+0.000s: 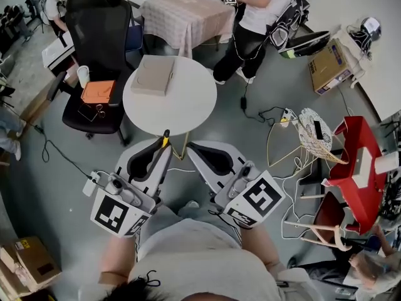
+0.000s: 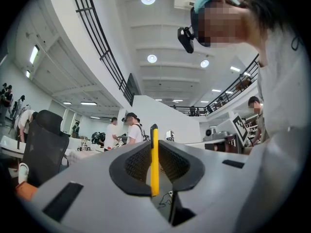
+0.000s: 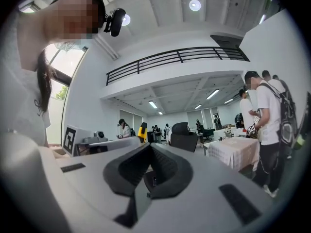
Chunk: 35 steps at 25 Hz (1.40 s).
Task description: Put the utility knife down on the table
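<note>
Yellow utility knife (image 2: 154, 163) is clamped in the left gripper (image 1: 164, 144) fingers, short of the white tabletop (image 1: 185, 105) at twelve o'clock. Right gripper (image 1: 192, 148) fingers are closed, empty. A floor (image 1: 254, 83) drop is risked if release comes early.

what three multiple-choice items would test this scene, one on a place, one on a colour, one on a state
1. Where is the utility knife? A on the round table; B between the left gripper's jaws; C on the office chair.
2. What colour is its body? A yellow; B red; C blue.
3. How do the right gripper's jaws stand? A wide apart; B shut on a cup; C shut, nothing between.
1 B: the left gripper view shows it clamped between the jaws. 2 A: that clamped strip is yellow. 3 C: the right gripper view shows them meeting, empty.
</note>
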Tool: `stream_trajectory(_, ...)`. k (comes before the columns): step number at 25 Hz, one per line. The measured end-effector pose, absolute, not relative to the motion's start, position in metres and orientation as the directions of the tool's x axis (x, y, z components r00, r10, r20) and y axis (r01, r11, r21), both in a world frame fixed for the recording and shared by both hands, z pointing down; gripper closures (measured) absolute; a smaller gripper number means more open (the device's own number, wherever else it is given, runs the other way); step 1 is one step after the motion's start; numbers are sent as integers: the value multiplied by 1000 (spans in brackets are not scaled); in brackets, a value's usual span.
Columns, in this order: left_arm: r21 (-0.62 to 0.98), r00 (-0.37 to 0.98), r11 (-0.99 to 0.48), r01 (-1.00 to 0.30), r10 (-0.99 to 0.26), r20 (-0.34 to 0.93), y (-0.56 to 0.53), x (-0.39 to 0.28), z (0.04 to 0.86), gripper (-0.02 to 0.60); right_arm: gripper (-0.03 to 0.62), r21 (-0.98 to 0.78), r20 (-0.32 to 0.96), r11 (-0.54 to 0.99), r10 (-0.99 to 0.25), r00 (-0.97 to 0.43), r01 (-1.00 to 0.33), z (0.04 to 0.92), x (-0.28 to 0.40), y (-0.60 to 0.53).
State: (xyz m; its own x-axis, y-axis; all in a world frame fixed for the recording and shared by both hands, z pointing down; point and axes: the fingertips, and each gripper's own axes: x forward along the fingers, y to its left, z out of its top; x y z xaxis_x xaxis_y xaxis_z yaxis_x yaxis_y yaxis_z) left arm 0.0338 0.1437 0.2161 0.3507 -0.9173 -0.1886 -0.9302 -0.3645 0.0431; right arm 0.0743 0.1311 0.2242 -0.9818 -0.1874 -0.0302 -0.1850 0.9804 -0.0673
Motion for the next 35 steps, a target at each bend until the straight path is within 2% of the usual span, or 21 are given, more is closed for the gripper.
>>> stream_trajectory(14, 38, 329, -338, -941, -932, -151, 128, 46, 226, 531, 586, -78, -29, 984, -165, -986, -163, 235, 82, 116)
stream_trajectory(24, 50, 389, -399, -916, -910, -146, 89, 23, 230, 531, 586, -82, -20, 972, -224, -974, -222, 235, 58, 80)
stream_trajectory(35, 61, 456, -468, -882, -878, -143, 33, -32, 227, 531, 586, -85, -9, 955, -287, -958, -285, 232, 1, 28)
